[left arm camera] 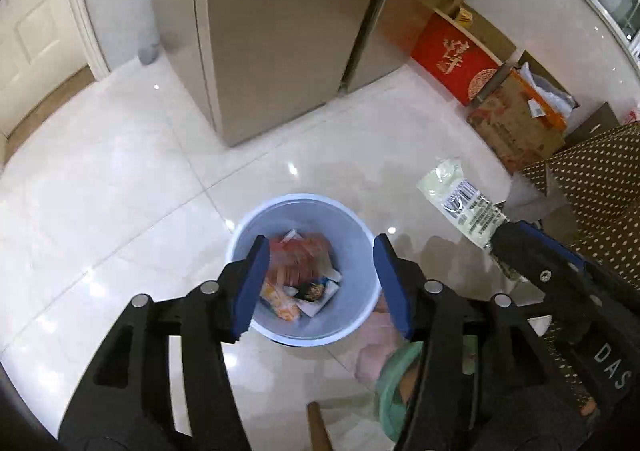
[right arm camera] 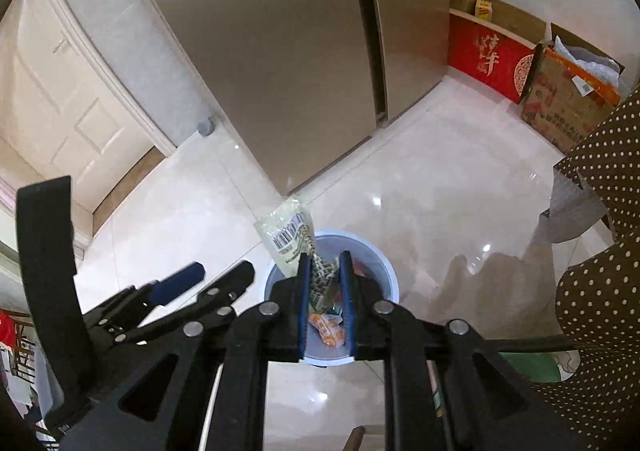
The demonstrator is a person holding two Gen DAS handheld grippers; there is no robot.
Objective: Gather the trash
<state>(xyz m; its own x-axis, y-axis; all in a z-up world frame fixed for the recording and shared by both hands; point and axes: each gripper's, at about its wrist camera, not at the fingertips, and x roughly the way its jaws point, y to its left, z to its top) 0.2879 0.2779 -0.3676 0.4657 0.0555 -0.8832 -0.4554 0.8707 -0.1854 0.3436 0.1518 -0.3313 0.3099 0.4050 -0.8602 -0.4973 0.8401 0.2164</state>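
White bin [left arm camera: 305,271] stands on the pale tiled floor [left arm camera: 120,211], in front of the tall beige fridge [left arm camera: 280,31]. Everything below is placed from the bin.

Inside the bin: a heap of wrappers [left arm camera: 298,279], mostly orange and red, some white and dark print, lying at the bottom.

Left gripper [left arm camera: 320,283] hangs directly above the bin's mouth, pointing steeply down into it. Jaws spread apart, blue pads on either side of the opening as seen from the left wrist; nothing between them, only the bin's contents far below.

Right gripper [right arm camera: 326,291] sits above the bin as well, beside the left one. Jaws clenched on a pale green packet [right arm camera: 294,243] with a barcode and black print; the packet's lower end is pinched between the blue pads, the rest sticks out past the tips, over the bin's far rim in the right wrist view. In the left wrist view the same packet [left arm camera: 460,199] shows to the right of the bin, out beyond it.

Beyond the bin, right of the fridge, against the wall: a red box [left arm camera: 452,59] with gold lettering, then a brown carton [left arm camera: 516,119] with an orange flap.

Right of the bin: brown fabric with white dots [left arm camera: 596,203]. Close by the bin's near side, something green [left arm camera: 394,387], blurred.
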